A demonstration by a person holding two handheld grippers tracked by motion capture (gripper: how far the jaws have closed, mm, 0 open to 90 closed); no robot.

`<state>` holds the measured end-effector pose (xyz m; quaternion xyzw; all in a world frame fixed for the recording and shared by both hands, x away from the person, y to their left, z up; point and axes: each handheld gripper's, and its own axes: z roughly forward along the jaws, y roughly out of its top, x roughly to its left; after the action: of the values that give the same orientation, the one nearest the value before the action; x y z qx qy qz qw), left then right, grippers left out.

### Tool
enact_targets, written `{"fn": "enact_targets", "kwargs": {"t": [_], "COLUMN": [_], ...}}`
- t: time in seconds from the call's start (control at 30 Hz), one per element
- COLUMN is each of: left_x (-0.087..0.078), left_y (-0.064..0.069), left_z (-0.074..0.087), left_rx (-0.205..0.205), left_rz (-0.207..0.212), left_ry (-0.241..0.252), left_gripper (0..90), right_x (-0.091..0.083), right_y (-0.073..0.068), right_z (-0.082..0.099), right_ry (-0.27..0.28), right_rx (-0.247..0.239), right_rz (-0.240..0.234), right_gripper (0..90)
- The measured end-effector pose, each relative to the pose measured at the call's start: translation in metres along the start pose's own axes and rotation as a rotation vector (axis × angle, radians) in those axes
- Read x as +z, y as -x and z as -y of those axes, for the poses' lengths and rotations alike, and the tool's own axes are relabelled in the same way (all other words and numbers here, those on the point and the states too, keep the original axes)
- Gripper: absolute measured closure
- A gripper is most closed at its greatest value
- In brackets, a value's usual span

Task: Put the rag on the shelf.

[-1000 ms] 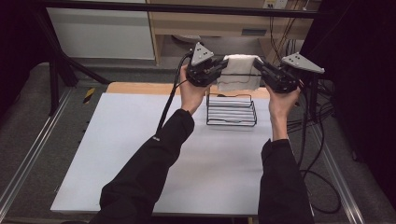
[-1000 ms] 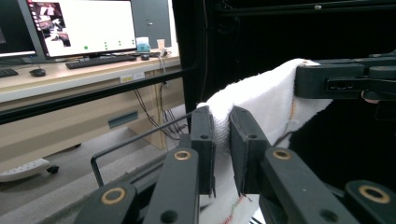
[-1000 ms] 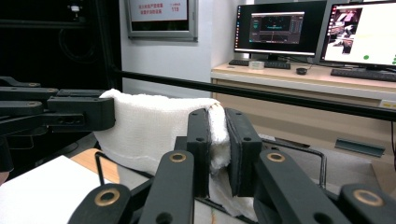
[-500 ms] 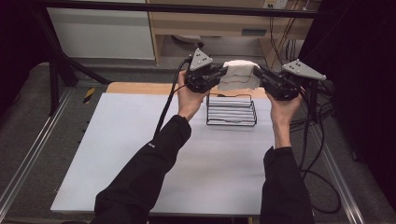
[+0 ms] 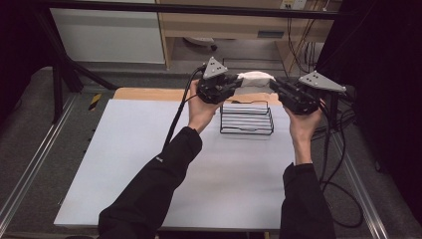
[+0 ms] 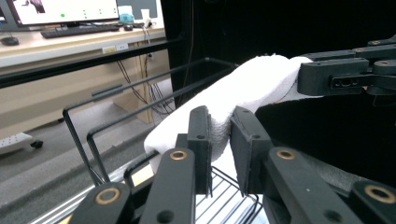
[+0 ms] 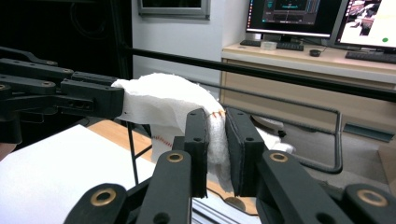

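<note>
Grippers: you hold two, one in each hand, both raised above the far part of the table [image 5: 124,164].
Left gripper [image 5: 237,85]: your jaws are clenched on one end of the white cloth [image 5: 255,79]; in the left gripper view [image 6: 219,140] the fabric is bunched tight between the two black pads. The jaws have just eased a little wider, with the cloth still between them.
Right gripper [image 5: 276,87]: your jaws are clamped on the other end of the same cloth; in the right gripper view [image 7: 216,140] a fold with orange stitching sits squeezed between the pads.
Cloths: one, white, with a towel-like weave [image 6: 252,88] [image 7: 163,100]. It spans between your two grippers, humped in the middle, lifted off the table.
Racks: one black wire rack [image 5: 247,118], standing on the table just below and in front of the cloth.
Rack contents: the high view shows bare wires and the table through them; one end of the cloth hangs behind the rack's top edge, and you cannot tell whether it touches the wire.
Table: one, with a pale mat on top and a wooden strip along the far edge.
Cables: one trails from each gripper, the left one down along your left sleeve [image 5: 149,199].
</note>
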<state>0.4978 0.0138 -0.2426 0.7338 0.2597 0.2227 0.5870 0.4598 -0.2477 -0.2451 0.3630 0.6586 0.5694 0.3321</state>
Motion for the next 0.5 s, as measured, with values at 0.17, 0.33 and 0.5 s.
{"fn": "enact_targets", "kwargs": {"t": [0.17, 0.33, 0.5], "left_x": [-0.004, -0.012, -0.018], "left_y": [0.000, -0.002, -0.006], "left_z": [0.000, -0.010, -0.022], "left_rx": [-0.012, -0.026, -0.050], "left_rz": [0.010, 0.006, -0.012], "left_ry": [-0.034, -0.057, -0.050], "left_gripper": [73.7, 68.4, 70.8], "right_x": [0.000, 0.000, 0.001], "right_y": [-0.001, 0.000, 0.000], "right_z": [0.005, 0.009, 0.012], "right_ry": [-0.010, -0.016, -0.023], "right_rx": [-0.005, -0.011, -0.006], "right_rz": [-0.009, -0.015, -0.016], "right_gripper": [79.3, 79.4, 79.5]}}
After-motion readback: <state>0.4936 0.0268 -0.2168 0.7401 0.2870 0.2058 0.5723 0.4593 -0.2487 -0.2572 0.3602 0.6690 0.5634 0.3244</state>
